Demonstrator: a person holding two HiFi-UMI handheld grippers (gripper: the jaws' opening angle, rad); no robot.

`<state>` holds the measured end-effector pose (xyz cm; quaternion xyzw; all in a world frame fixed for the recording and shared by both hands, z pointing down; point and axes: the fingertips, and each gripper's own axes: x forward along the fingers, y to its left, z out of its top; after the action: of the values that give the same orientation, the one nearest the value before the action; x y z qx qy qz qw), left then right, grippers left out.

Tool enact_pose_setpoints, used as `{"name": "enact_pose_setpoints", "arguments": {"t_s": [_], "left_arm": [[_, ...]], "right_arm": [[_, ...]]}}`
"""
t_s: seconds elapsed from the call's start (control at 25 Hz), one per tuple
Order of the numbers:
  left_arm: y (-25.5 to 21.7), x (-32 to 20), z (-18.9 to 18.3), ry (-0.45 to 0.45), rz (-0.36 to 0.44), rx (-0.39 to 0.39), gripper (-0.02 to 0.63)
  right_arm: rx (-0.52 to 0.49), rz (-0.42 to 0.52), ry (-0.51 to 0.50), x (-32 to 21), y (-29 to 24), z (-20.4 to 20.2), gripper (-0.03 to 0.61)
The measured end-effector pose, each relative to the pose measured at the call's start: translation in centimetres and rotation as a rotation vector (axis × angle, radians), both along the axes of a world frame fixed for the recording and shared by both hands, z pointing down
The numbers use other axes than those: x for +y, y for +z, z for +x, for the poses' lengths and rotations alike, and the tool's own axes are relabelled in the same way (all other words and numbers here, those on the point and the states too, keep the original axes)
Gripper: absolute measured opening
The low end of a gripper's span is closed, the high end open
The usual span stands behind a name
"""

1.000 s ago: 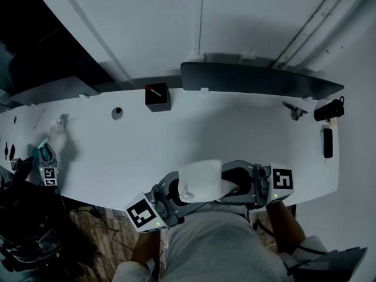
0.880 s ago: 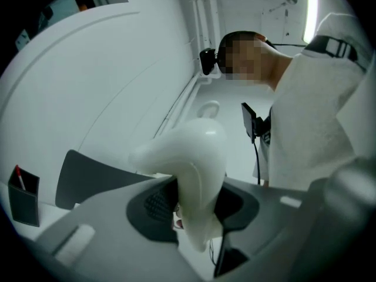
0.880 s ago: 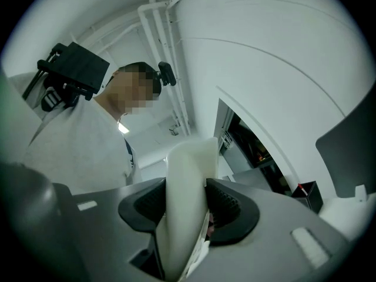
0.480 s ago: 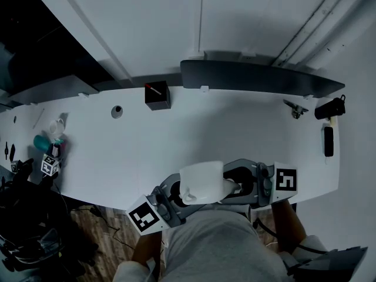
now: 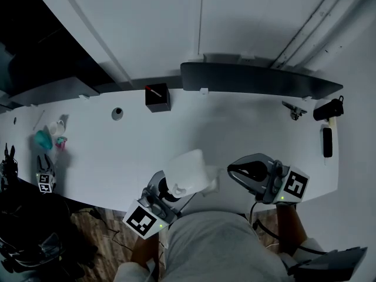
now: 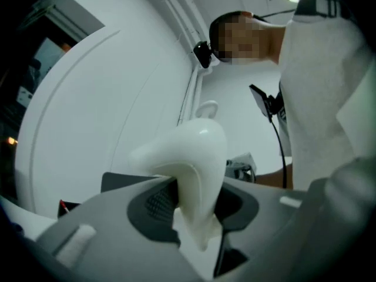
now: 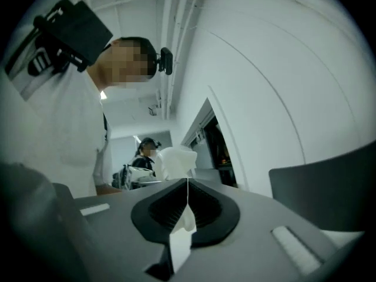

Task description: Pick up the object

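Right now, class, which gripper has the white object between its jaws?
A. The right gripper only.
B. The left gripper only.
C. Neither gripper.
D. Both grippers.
B: the left gripper view shows the white object pinched between the pads of the left gripper, whose jaws have just been closing on it. The right gripper has just been closing too, and its jaws meet with nothing between them.
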<state>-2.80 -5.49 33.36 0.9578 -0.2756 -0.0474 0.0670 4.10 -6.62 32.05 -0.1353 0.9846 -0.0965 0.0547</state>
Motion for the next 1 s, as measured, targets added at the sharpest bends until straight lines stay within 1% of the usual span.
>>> {"name": "enact_pose_setpoints", "arguments": {"t_s": [0.04, 0.12, 0.24, 0.32, 0.4, 0.44, 0.52, 0.64, 0.72, 0.88, 1.0], "left_arm": [[0.4, -0.2, -0.1, -0.026, 0.004, -0.022, 0.141], [0.9, -0.5, -0.2, -0.073, 0.006, -0.043, 0.141], [1.5, -0.9, -0.3, -0.138, 0.021, -0.073, 0.141], [2.2, -1.0, -0.3, -0.182, 0.032, -0.117, 0.141], [3.1, -0.8, -0.3, -0.216, 0.037, -0.169, 0.141], [3.5, -0.7, -0.3, -0.225, 0.040, -0.193, 0.141], [4.2, -0.3, -0.3, -0.235, 0.042, -0.222, 0.140], [4.5, 0.0, -0.4, -0.255, 0.024, -0.198, 0.141], [4.7, 0.3, -0.6, -0.254, 0.016, -0.189, 0.140], [5.3, 0.8, -0.7, -0.217, 0.022, -0.201, 0.141], [5.8, 1.4, -0.9, -0.189, -0.006, -0.180, 0.141]], "right_arm": [[0.049, 0.030, 0.056, -0.5, 0.4, 0.1, 0.002], [0.171, 0.091, 0.160, -1.6, 1.4, 0.1, 0.002], [0.397, 0.163, 0.318, -3.2, 3.7, 0.4, 0.002], [0.542, 0.176, 0.416, -3.8, 5.6, 1.1, 0.002], [0.639, 0.165, 0.492, -3.9, 6.8, 1.5, 0.002], [0.660, 0.158, 0.517, -3.8, 7.2, 1.4, 0.002], [0.663, 0.145, 0.530, -3.4, 7.5, 0.7, 0.002], [0.636, 0.126, 0.503, -2.4, 7.8, -0.7, 0.002], [0.639, 0.118, 0.503, -2.0, 8.0, -1.2, 0.002], [0.672, 0.119, 0.533, -1.4, 8.3, -1.3, 0.002], [0.694, 0.104, 0.557, -0.7, 8.8, -1.3, 0.002]]}}
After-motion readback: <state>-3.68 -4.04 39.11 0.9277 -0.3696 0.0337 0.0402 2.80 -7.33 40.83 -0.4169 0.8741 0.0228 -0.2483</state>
